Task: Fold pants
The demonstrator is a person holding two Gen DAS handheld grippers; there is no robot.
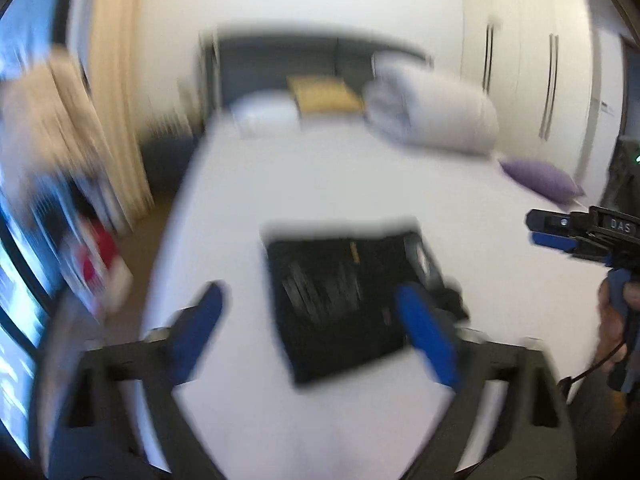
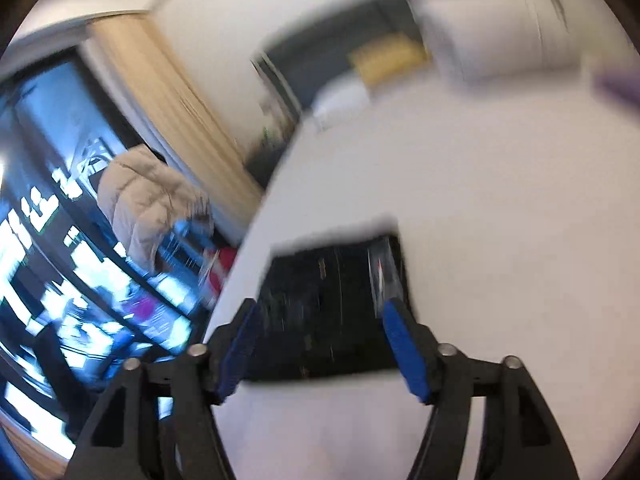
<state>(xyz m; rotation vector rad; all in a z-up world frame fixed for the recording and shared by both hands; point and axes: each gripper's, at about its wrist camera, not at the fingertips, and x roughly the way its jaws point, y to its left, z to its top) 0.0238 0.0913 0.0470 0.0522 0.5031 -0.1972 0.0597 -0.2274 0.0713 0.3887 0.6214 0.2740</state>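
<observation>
Black pants lie folded into a compact rectangle on the white bed; they also show in the right wrist view. My left gripper is open and empty, held above the pants. My right gripper is open and empty, above the pants' near edge; it also shows at the right edge of the left wrist view. Both views are motion-blurred.
A rolled white duvet, a white pillow, a yellow cushion and a purple pillow lie at the bed's far end. Beige curtain and window stand left; wardrobe doors at right.
</observation>
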